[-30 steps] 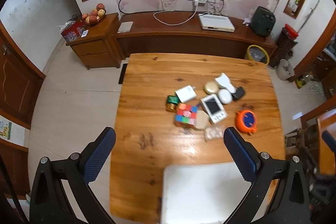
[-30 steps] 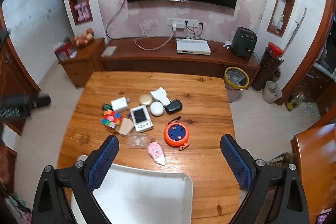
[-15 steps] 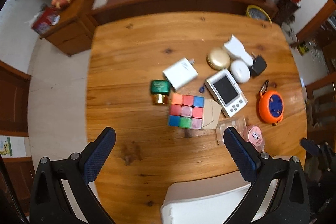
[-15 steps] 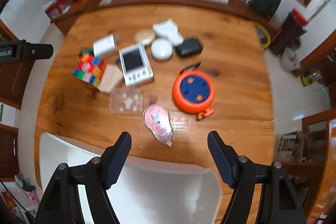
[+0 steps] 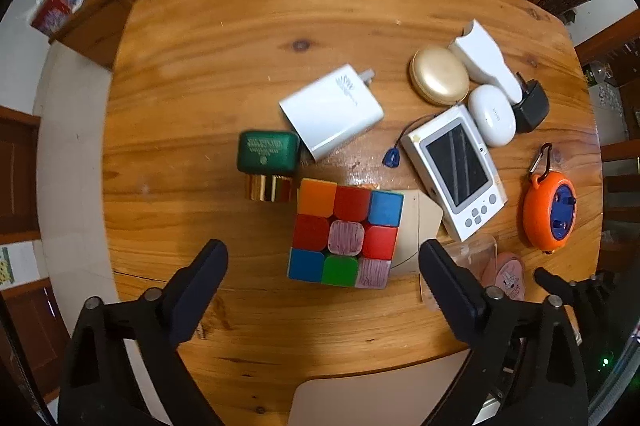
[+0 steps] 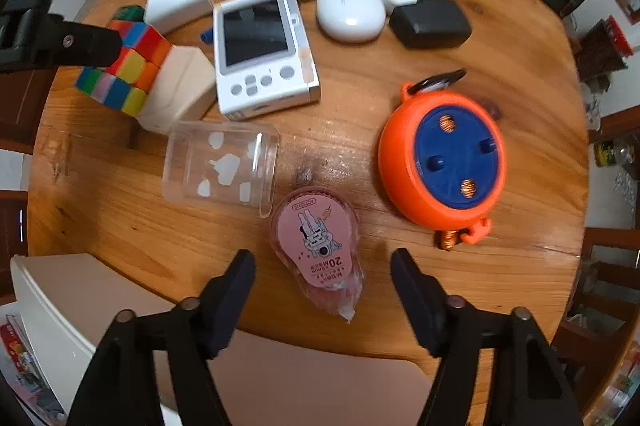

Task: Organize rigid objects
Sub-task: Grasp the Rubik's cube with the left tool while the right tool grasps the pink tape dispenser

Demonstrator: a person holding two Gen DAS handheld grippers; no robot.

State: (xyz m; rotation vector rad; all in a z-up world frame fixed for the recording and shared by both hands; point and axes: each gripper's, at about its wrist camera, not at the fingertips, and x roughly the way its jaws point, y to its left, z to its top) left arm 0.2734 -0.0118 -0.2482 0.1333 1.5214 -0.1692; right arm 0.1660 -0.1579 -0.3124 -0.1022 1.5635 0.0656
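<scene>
A multicoloured puzzle cube (image 5: 346, 230) lies on the wooden table (image 5: 200, 66), beside a beige box (image 5: 420, 226). My left gripper (image 5: 322, 258) points straight down over the cube. Its jaws are closing, with the cube's near edge between them and a gap on both sides. A pink correction-tape dispenser (image 6: 318, 238) lies near the table's front edge. My right gripper (image 6: 322, 262) hangs over it. Those jaws are closing too, and the pads stand clear of the dispenser on each side. A white tray (image 6: 80, 306) sits at the near edge, below both grippers.
Further back lie a white charger (image 5: 332, 110), a green box (image 5: 268, 150), a gold compact (image 5: 439, 75), a white handheld device (image 5: 456, 170), a white earbud case (image 5: 491, 114) and a black adapter (image 5: 530, 104). An orange reel (image 6: 442, 158) and a clear case (image 6: 222, 166) flank the dispenser.
Both grippers have dropped close to the table and tilted to point down. The right jaws have narrowed a lot, the left jaws slightly. No object has moved.
</scene>
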